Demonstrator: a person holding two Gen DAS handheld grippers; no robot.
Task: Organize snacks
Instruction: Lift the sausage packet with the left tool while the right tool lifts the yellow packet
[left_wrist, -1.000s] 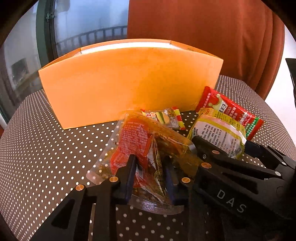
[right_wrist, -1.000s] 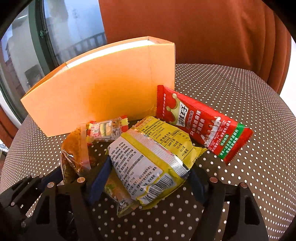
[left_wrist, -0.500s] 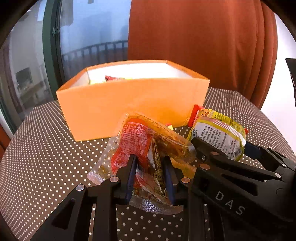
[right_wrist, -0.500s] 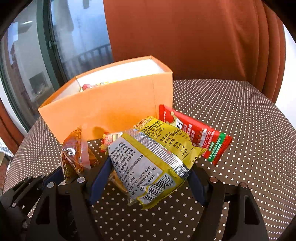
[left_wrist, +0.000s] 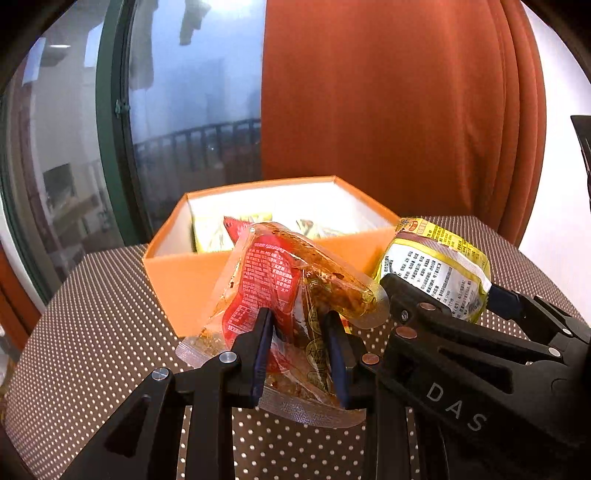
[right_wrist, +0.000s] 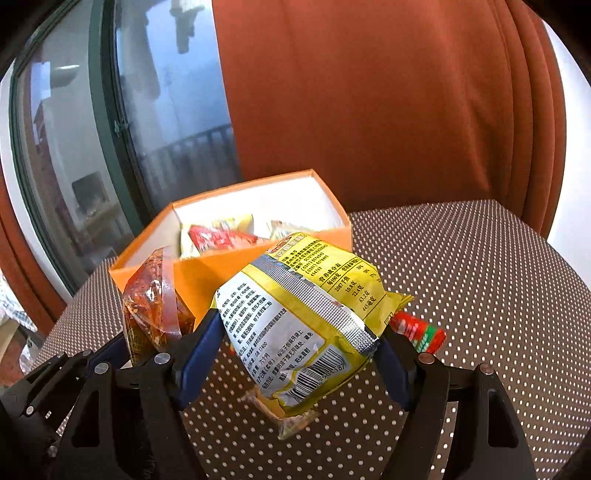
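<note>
Bright daylight from window at upper left in both views. White inner walls of orange box blown out. Glare on yellow snack pack. Fisheye bends edges, corners vignetted black. Foreground sharp, bkgd beyond the glass hazy.

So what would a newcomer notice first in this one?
Two snack packs held up side by side: the left gripper pinches a clear red-printed pouch, and the right gripper clamps a puffy yellow packet. Behind them, an open orange box already holds snacks.
</note>
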